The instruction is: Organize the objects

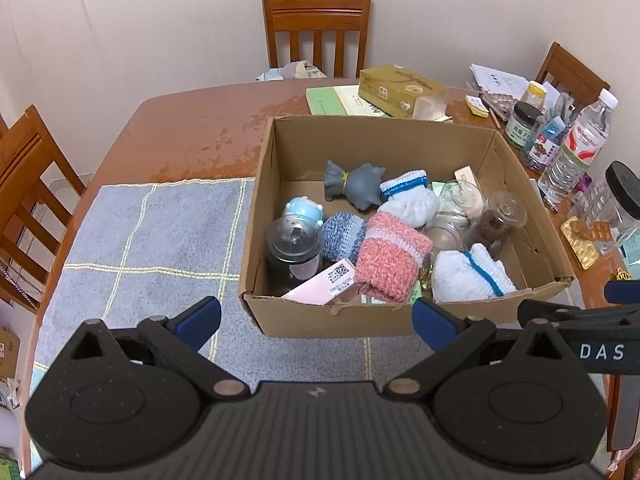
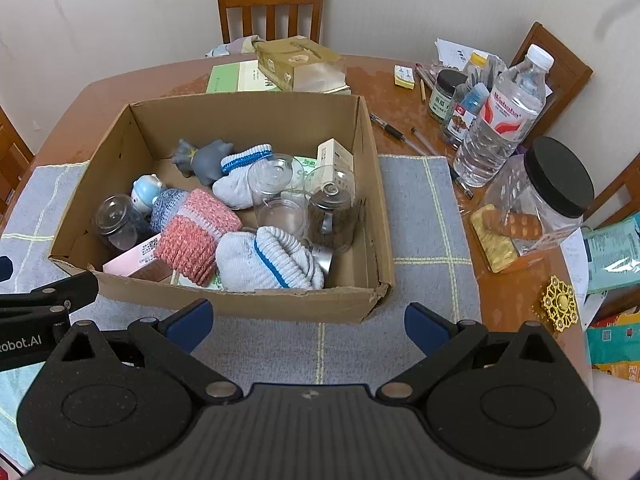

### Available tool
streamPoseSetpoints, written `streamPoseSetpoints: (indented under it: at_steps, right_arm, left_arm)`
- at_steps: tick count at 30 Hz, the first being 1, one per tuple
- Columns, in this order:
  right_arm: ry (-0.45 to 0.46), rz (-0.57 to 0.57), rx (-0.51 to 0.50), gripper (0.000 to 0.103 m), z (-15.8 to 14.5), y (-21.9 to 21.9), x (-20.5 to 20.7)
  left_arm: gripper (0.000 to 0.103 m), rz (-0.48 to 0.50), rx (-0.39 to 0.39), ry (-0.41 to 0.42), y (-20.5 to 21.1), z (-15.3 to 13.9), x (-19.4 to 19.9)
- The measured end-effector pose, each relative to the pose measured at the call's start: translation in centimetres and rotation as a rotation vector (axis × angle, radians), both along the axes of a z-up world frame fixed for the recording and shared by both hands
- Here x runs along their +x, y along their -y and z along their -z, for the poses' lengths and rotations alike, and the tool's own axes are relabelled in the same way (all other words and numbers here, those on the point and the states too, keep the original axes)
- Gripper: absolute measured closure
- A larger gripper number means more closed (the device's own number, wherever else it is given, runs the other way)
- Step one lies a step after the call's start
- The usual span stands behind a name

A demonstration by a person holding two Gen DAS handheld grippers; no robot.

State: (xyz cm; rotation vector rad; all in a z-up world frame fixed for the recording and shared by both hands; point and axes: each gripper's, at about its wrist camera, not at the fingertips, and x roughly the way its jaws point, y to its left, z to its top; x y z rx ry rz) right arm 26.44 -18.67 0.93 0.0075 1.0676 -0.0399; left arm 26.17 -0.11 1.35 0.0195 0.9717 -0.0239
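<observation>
A cardboard box [image 1: 384, 136] [image 2: 244, 116] stands on a grey checked mat [image 1: 160, 240] [image 2: 432, 224]. In it lie a pink knitted roll [image 1: 390, 258] [image 2: 196, 232], white socks with blue stripes [image 1: 472, 272] [image 2: 264, 260], a grey toy [image 1: 352, 184] [image 2: 204, 158], a blue figurine [image 1: 302, 210] [image 2: 146, 190], glass jars [image 1: 294, 246] [image 2: 332, 212] and a pink carton [image 1: 324, 282] [image 2: 134, 258]. My left gripper [image 1: 316, 322] is open and empty before the box's near wall. My right gripper [image 2: 308, 324] is open and empty, also before the near wall.
A wooden table [image 1: 192, 120] holds a tissue box [image 1: 396, 86] [image 2: 296, 62], a green book [image 1: 332, 100], a water bottle [image 2: 500, 116], a black-lidded plastic jar [image 2: 536, 204], small jars, pens [image 2: 396, 134] and a gold ornament [image 2: 560, 304]. Chairs [image 1: 316, 30] stand around.
</observation>
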Motion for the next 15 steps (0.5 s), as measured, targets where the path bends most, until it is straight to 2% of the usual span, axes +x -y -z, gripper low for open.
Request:
streamPoseSetpoints:
  at_steps: [15]
  right_arm:
    - [0.001,-0.001,0.003,0.000,-0.22,-0.03,-0.29]
  left_arm:
    - [0.002,0.006,-0.001,0.002,-0.04,-0.14,-0.02]
